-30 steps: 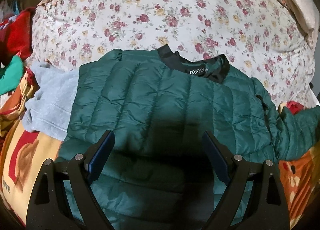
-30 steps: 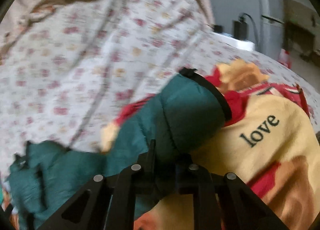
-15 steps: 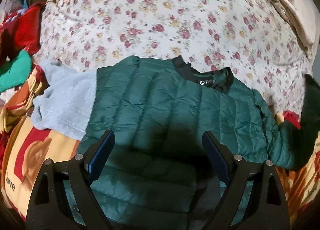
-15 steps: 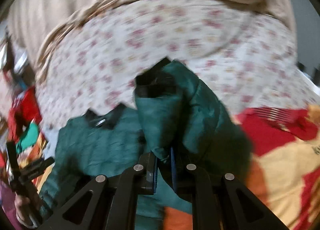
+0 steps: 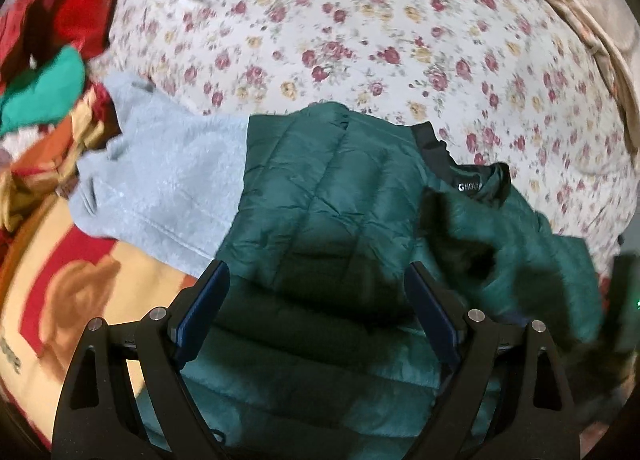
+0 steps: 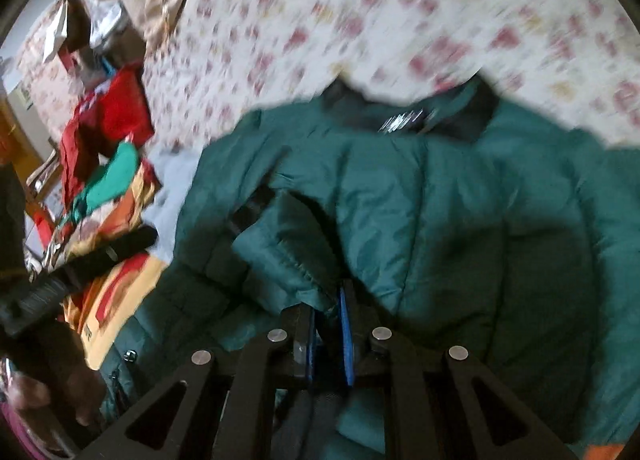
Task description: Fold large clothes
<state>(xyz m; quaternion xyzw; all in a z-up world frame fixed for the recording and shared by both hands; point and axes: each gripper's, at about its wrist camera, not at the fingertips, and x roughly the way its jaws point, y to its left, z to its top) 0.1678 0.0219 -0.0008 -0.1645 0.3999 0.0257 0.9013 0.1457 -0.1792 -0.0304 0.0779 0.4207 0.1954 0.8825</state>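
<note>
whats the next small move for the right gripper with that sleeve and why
Probably lower the sleeve onto the jacket body, then open. The right gripper is shut on the sleeve and already holds it over the chest below the collar, while the left gripper hovers open above the hem.

Floral bedspread (image 6: pixel 400 20) motion-blurred, collar label (image 6: pixel 402 120) on the green jacket (image 6: pixel 460 200) smeared beyond reading.

jacket (image 5: pixel 328 196) on bedspread (image 5: pixel 360 28), fleece (image 5: pixel 168 180) left of it, partly underneath
</note>
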